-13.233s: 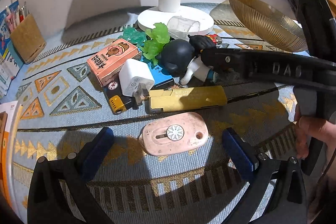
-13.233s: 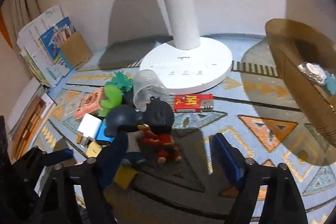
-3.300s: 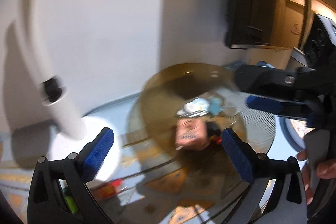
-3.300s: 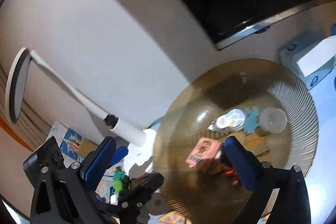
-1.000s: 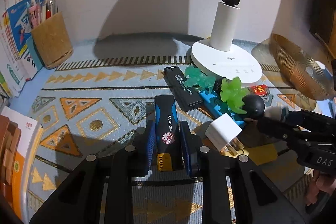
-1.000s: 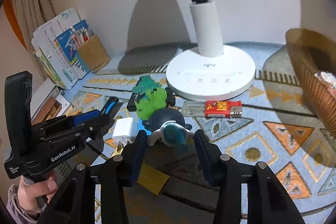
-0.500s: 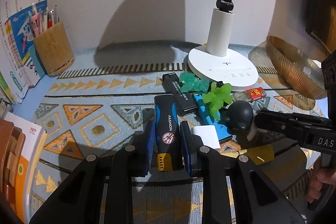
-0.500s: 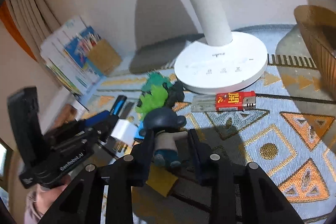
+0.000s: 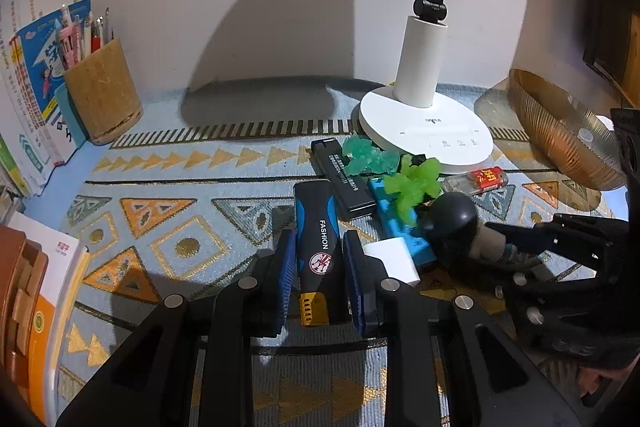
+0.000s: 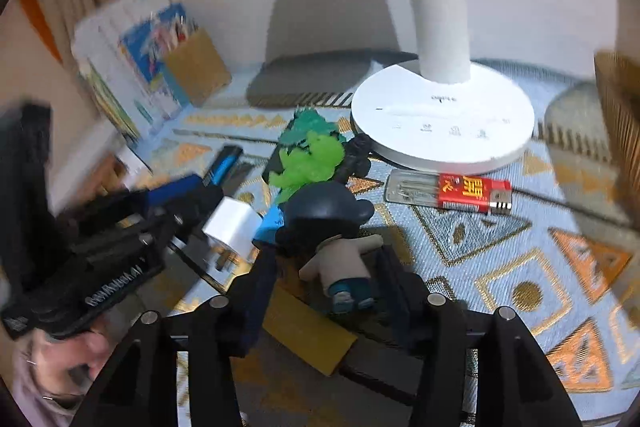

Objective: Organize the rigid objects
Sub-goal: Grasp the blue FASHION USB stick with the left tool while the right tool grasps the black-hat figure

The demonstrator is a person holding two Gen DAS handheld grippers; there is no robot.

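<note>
We list, on a patterned mat (image 9: 168, 187) over the tabletop: one black and blue lighter (image 9: 320, 247) marked FASHION, lying lengthwise between the blue pads of the left gripper (image 9: 319, 267), which is clenched on its sides near the mat's front edge. Just to its right we record a white charger (image 9: 394, 261), a blue block (image 9: 400, 227), a black bar (image 9: 344, 179), a pale green toy (image 9: 412, 183) and a darker green toy (image 9: 368, 157), all crowded against one another in front of the white lamp base (image 9: 428, 135). One doll with a dark round head (image 10: 328, 227) lies between the fingers of the right gripper (image 10: 332, 279); its jaws have just been opening, and we cannot tell from the blurred view whether the pads press its body. Beneath it we see a yellow flat piece (image 10: 308, 331). A red and clear lighter (image 10: 448, 193) lies apart, just in front of the lamp base. At the mat's right edge stands a gold ribbed bowl (image 9: 560, 135); at the far left corner, a cork pen cup (image 9: 100, 99) beside upright booklets (image 9: 32, 67).
</note>
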